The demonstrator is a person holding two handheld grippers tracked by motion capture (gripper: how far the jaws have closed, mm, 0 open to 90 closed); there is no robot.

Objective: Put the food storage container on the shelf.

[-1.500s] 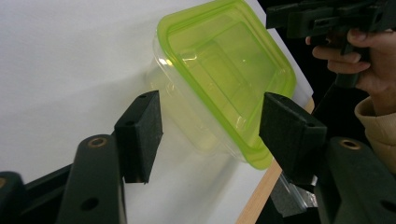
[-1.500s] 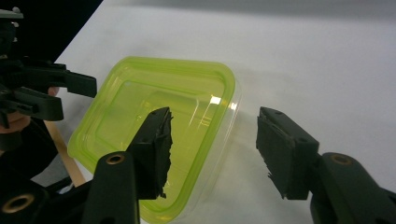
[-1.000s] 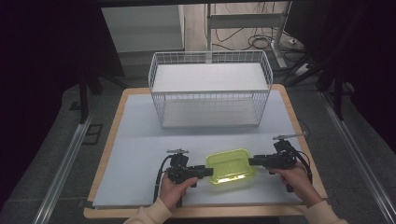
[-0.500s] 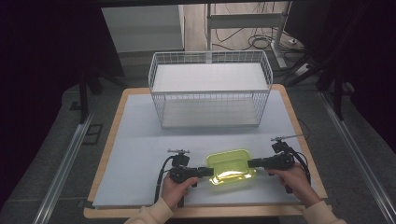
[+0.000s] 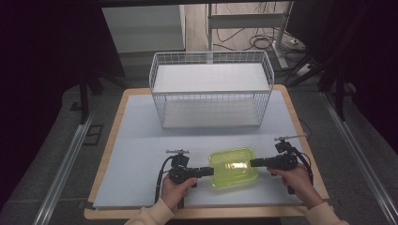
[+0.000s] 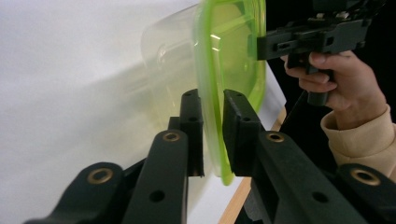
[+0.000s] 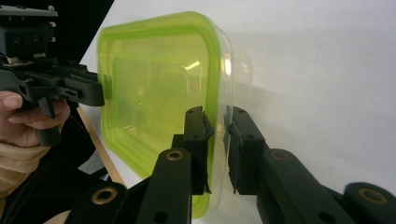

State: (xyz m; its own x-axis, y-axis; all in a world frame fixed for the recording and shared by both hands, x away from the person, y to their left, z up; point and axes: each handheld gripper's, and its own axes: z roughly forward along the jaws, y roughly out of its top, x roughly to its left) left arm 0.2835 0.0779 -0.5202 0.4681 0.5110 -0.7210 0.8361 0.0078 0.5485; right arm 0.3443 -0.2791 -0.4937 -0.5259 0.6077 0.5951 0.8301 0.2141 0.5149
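Observation:
A clear plastic container with a yellow-green lid [image 5: 232,166] sits near the table's front edge, between my two grippers. My left gripper [image 5: 211,171] meets its left rim. In the left gripper view the jaws [image 6: 213,100] have just been closing and now pinch the green lid edge [image 6: 233,46] between the pads. My right gripper [image 5: 252,163] meets the right rim. Its jaws [image 7: 216,116] have also just been closing and clamp the lid rim and clear wall [image 7: 149,84]. Each gripper view shows the other gripper across the lid [image 6: 299,42] [image 7: 88,91].
A white wire basket [image 5: 211,93] stands open-topped at the back of the pale board [image 5: 141,154]. The board's wooden front edge runs close under the hands. Dark floor, metal rails and cables surround the table.
Hands and container hold their places on the table; no shift shows in the high view.

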